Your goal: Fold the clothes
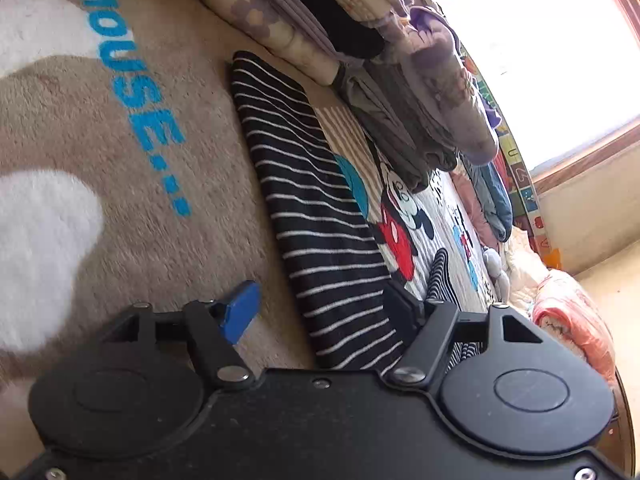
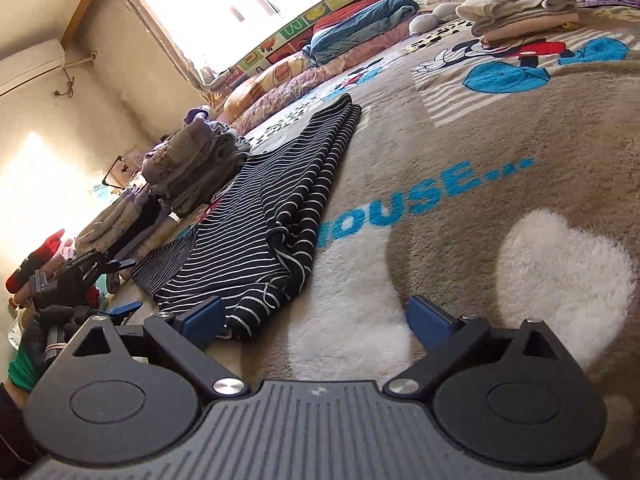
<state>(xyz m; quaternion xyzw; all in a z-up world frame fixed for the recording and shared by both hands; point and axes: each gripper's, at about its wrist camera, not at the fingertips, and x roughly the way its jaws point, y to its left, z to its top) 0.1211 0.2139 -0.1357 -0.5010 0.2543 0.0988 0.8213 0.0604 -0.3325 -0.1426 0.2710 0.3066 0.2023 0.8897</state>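
A black garment with thin white stripes [image 1: 316,216] lies folded into a long band on a beige Mickey Mouse blanket [image 1: 132,208]. My left gripper [image 1: 320,304] is open at its near end, one finger on the blanket to the left, the other over the garment's right edge. In the right wrist view the same garment [image 2: 264,216] stretches away, its near corner rumpled. My right gripper [image 2: 320,318] is open and empty, its left finger touching the garment's near corner, its right finger over the blanket [image 2: 500,152]. The left gripper also shows at far left [image 2: 100,272].
A stack of folded purple and grey clothes [image 1: 420,92] lies beside the garment's far side. Another folded pile [image 2: 520,8] sits at the back right. Quilts and pillows [image 2: 352,28] line the far edge under a bright window [image 1: 532,52].
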